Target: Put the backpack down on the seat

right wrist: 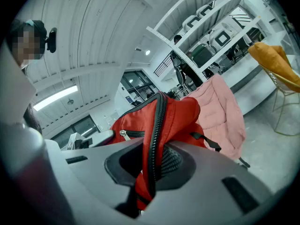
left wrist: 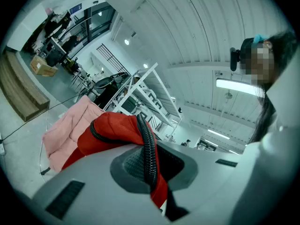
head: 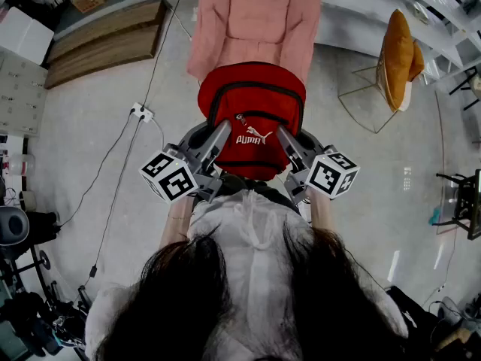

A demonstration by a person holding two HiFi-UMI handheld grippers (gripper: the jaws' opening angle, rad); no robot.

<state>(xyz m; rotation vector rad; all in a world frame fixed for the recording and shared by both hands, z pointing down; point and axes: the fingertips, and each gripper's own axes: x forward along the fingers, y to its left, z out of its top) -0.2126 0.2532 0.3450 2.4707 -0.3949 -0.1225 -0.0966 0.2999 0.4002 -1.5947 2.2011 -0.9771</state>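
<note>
While left tongs (head: 223,131), right tongs (head: 282,134) clamp, backpack (head: 252,96) hangs.

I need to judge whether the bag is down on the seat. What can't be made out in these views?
- Seat: in the head view the pink coat covers it, so none of its surface shows.
- Underside of the red backpack: hidden by the bag's own top in the head view, and by the bodies of the left gripper and right gripper in their views. Whether it touches the coat cannot be told.
</note>
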